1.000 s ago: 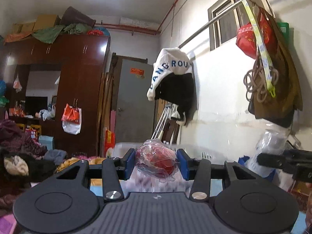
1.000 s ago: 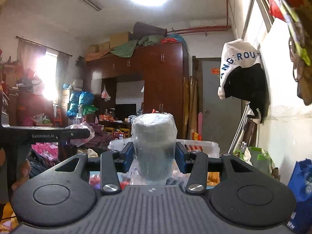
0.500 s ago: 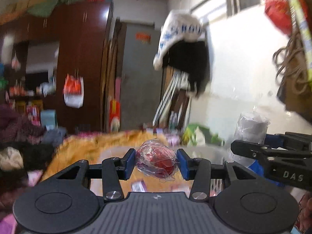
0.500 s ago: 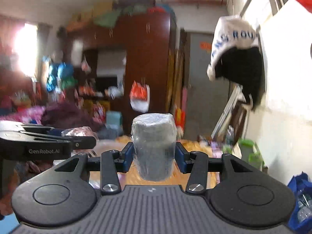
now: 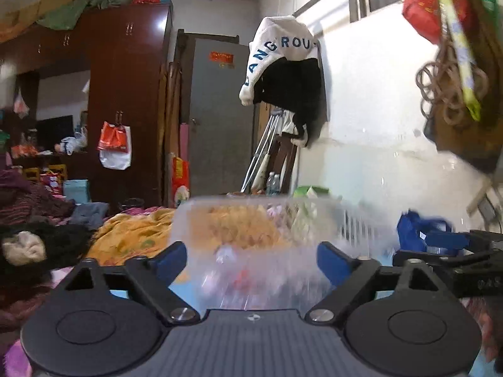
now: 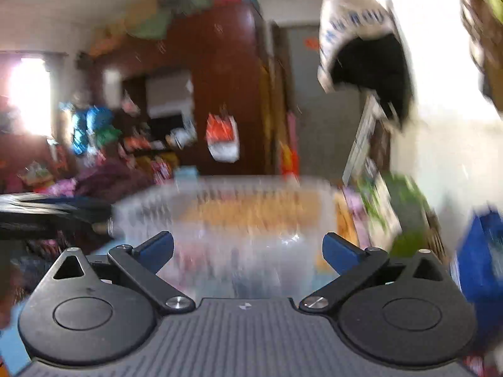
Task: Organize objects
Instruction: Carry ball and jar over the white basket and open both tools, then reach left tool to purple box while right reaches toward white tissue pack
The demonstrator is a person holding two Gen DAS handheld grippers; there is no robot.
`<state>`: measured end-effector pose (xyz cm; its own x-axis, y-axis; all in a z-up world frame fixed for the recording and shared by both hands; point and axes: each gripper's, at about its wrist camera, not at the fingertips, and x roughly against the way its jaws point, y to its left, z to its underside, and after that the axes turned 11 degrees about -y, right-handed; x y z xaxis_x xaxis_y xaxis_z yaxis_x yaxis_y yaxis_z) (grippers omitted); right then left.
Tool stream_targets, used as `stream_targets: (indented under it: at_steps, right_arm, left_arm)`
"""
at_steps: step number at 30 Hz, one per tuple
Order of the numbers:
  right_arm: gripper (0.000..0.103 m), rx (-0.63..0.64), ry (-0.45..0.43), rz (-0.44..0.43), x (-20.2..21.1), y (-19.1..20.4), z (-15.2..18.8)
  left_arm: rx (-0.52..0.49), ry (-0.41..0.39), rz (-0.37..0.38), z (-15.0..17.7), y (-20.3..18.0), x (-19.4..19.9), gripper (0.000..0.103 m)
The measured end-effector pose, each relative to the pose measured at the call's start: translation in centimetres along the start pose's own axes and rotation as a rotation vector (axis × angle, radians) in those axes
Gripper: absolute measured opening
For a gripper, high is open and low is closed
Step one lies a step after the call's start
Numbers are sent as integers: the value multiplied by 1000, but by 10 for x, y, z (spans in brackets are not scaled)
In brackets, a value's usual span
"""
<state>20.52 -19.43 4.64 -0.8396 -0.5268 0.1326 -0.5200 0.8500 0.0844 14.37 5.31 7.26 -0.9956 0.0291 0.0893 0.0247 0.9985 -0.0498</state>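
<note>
A clear plastic bin (image 5: 257, 220) stands just ahead of both grippers, blurred by motion. My left gripper (image 5: 251, 260) is over its near rim, its jaws opening wide and nothing between the blue pads (image 5: 171, 259). Low in the bin shows a reddish smear (image 5: 242, 275), too blurred to name. In the right wrist view the same bin (image 6: 220, 210) fills the middle. My right gripper (image 6: 248, 249) has its jaws opening too, with no object between them. The plastic-wrapped grey roll is not visible. Each gripper shows at the other view's edge: right gripper (image 5: 456, 260), left gripper (image 6: 53, 216).
An orange blanket (image 5: 135, 235) lies behind the bin, with dark clothes (image 5: 37, 245) heaped to the left. A blue bag (image 5: 415, 235) sits by the white wall at right. A dark wardrobe (image 5: 125, 100) and a grey door (image 5: 217, 119) stand at the back.
Both grippers went from shut to open. The wrapped red bundle left the left jaws and the wrapped grey roll left the right jaws. Both views tipped down onto the clear bin.
</note>
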Motion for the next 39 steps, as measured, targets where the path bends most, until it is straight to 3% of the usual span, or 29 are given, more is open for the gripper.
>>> stream_targets:
  at_steps: [5, 8, 15, 23, 28, 31, 35, 39]
  right_arm:
    - [103, -108, 185, -134, 2, 2, 37]
    - [103, -98, 227, -157, -6, 9, 42]
    - [102, -77, 231, -178, -16, 8, 43]
    - [95, -33, 229, -186, -11, 16, 47]
    - [76, -35, 195, -166, -4, 15, 48]
    - [75, -28, 192, -162, -5, 16, 47]
    - [71, -33, 175, -143, -2, 14, 47]
    - [68, -16, 191, -150, -1, 17, 48]
  left_arm:
    - [36, 78, -24, 47, 19, 41, 93]
    - [88, 126, -21, 68, 33, 44, 93]
    - [73, 196, -19, 84, 40, 32, 93]
    - [11, 206, -16, 87, 21, 29, 93]
    - [2, 216, 2, 87, 12, 28, 93]
    - [-24, 229, 18, 89, 1, 26, 93]
    - [-89, 211, -16, 89, -7, 30, 93]
    - [-84, 184, 0, 88, -6, 34, 86]
